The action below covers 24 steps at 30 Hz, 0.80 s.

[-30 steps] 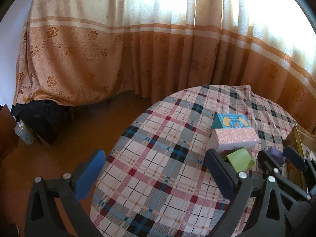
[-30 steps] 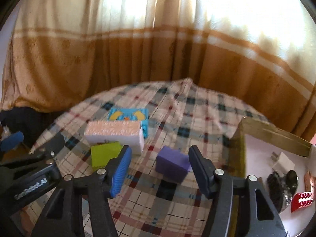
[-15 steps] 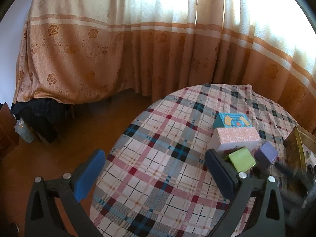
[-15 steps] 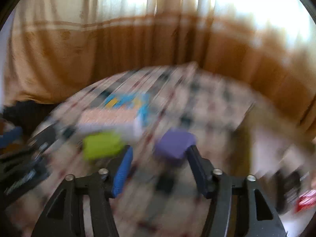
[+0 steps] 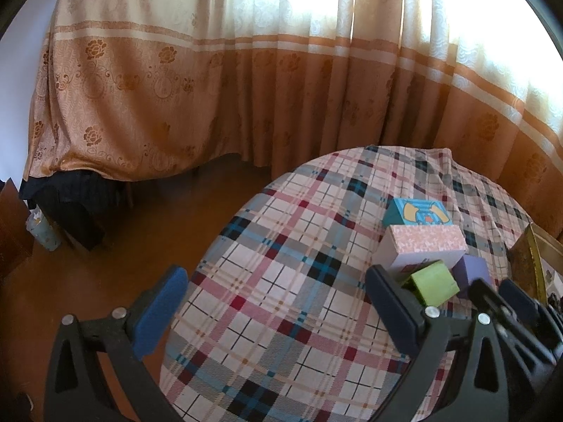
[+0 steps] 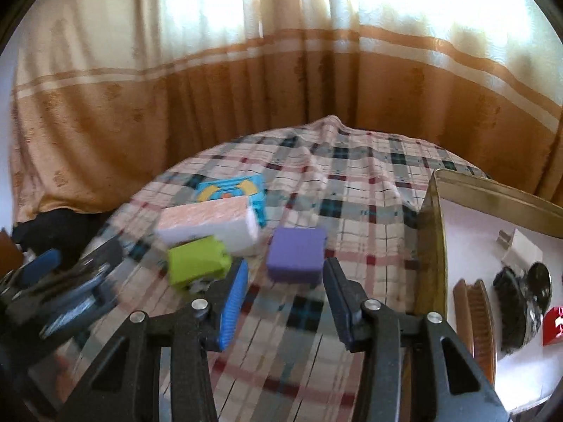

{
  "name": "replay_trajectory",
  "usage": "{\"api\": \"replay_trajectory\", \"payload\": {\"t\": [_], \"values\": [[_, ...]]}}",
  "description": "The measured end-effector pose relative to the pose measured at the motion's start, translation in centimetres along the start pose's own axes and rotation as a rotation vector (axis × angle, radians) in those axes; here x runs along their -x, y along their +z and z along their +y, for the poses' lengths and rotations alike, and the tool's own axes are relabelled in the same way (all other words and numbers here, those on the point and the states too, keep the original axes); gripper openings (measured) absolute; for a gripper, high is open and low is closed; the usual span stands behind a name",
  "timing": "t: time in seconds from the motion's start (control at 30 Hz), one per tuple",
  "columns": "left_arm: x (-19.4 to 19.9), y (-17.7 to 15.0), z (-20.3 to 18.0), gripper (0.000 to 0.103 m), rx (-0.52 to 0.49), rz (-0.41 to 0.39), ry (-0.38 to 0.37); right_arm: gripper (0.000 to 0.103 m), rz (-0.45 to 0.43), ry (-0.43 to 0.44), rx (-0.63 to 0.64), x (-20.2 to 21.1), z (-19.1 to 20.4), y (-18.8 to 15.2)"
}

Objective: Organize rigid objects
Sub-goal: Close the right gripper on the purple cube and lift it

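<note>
Block (image 6: 295,259): purple, boxy, matte | right claw (image 6: 285,274): clamped on it, just closing

On the plaid tablecloth (image 6: 352,183): one purple block (image 6: 295,255), one green block (image 6: 197,260), one pink-topped white box (image 6: 207,225), one blue box with a cartoon print (image 6: 232,190). In the one open gold-walled tray (image 6: 431,232): one white plug adapter (image 6: 520,248), one wooden brush (image 6: 475,316), one red item (image 6: 554,321), one dark object, unclear
</note>
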State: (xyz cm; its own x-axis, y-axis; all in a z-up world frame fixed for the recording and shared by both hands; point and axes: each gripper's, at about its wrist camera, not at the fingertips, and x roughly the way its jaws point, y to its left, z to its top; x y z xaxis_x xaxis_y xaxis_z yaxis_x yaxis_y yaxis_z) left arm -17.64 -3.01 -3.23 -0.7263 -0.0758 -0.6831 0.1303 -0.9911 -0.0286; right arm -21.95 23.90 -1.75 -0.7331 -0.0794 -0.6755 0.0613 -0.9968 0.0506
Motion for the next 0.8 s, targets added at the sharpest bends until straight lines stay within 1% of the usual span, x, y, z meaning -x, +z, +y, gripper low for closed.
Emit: {"api": "replay_trajectory", "payload": {"t": [0.07, 0.13, 0.17, 0.23, 0.27, 0.3, 0.37, 0.4, 0.43, 0.57, 0.63, 0.73, 0.8], "values": [[-0.1, 0.0, 0.0, 0.102, -0.002, 0.002, 0.0, 0.048, 0.032, 0.001, -0.014, -1.1, -0.1, 0.4], [-0.1, 0.0, 0.0, 0.102, -0.004, 0.006, 0.0, 0.048, 0.015, -0.016, -0.023, -1.3, -0.2, 0.9], [-0.2, 0.0, 0.0, 0.102, -0.004, 0.009, 0.001, 0.048, 0.022, -0.028, -0.021, -1.6, -0.1, 1.1], [-0.2, -0.1, 0.0, 0.102, -0.004, 0.012, 0.002, 0.049, 0.105, -0.031, -0.036, -3.4, -0.2, 1.2], [-0.3, -0.1, 0.0, 0.102, -0.004, 0.015, 0.003, 0.048, 0.127, -0.026, -0.045, -3.9, -0.3, 1.2], [-0.3, 0.0, -0.1, 0.102, -0.004, 0.016, 0.003, 0.048, 0.1, -0.019, -0.048, -3.6, -0.3, 1.4], [-0.4, -0.1, -0.1, 0.102, -0.006, 0.019, 0.005, 0.048, 0.117, 0.003, -0.052, -4.1, -0.3, 1.5], [-0.4, 0.0, -0.2, 0.102, -0.008, 0.019, 0.005, 0.048, 0.107, 0.008, -0.052, -4.0, -0.3, 1.5], [-0.4, 0.0, -0.2, 0.102, -0.008, 0.019, 0.004, 0.044, 0.112, 0.023, -0.057, -4.0, -0.4, 1.4], [-0.6, 0.0, -0.2, 0.102, -0.007, 0.028, 0.001, 0.044, 0.105, 0.056, -0.055, -3.5, -0.6, 0.9], [-0.6, 0.0, -0.2, 0.102, -0.006, 0.03, 0.01, 0.043, 0.079, 0.089, -0.061, -2.5, -0.8, 0.5], [-0.4, -0.1, -0.3, 0.102, -0.01, 0.021, 0.02, 0.043, -0.029, 0.076, -0.043, 0.3, -0.5, -0.5], [0.0, -0.1, -0.3, 0.102, -0.012, 0.001, 0.015, 0.043, -0.106, 0.067, -0.027, 2.3, -0.4, -1.3]]}}
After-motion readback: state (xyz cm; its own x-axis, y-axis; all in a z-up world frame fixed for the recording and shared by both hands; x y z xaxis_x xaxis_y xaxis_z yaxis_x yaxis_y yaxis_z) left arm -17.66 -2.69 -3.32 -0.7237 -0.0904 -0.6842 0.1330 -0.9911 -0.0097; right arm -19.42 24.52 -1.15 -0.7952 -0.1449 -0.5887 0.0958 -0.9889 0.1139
